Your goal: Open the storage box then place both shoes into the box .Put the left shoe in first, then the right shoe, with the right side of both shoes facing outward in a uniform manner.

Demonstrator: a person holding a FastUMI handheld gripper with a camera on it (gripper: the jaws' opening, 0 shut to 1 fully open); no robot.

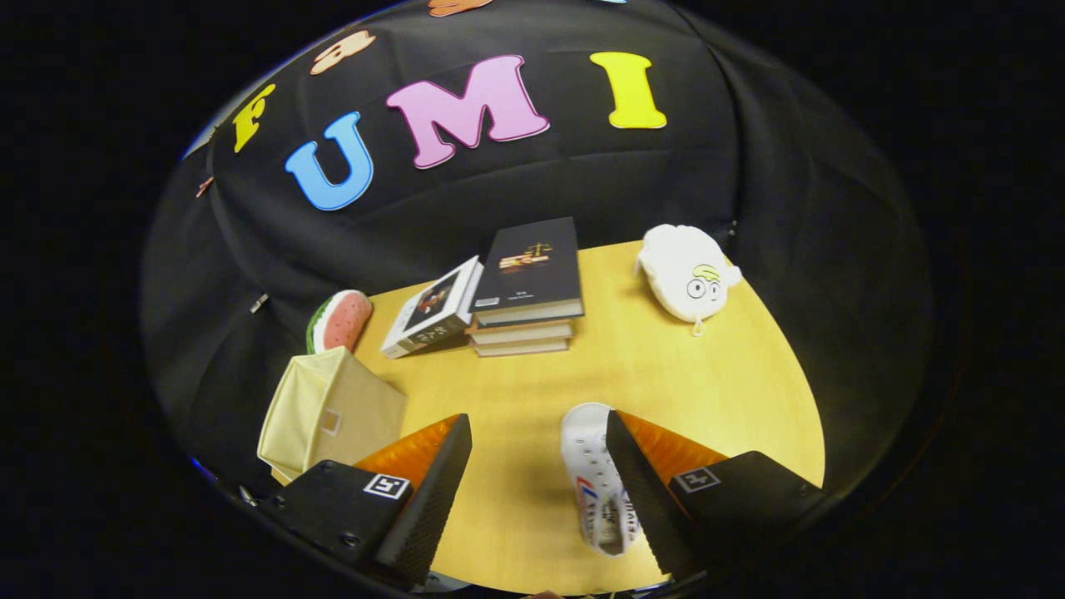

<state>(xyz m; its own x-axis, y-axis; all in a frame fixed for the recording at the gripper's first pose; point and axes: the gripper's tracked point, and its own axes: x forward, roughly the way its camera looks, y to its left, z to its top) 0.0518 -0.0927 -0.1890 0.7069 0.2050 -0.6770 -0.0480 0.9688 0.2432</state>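
Note:
My gripper (539,428) hangs open above the yellow table (666,366), its fingers spread wide with nothing between them. A white shoe (597,478) with perforated toe and red-blue markings lies on the table right against the inner side of the right finger, partly hidden by it. The pale yellow fabric storage box (329,412) stands to the left of the left finger, at the table's left edge. Its top looks closed.
A stack of books (526,287) with a dark cover on top lies beyond the fingers, a white book (433,309) leaning against it. A watermelon-slice toy (339,320) sits behind the box. A white plush toy (689,273) rests at the far right.

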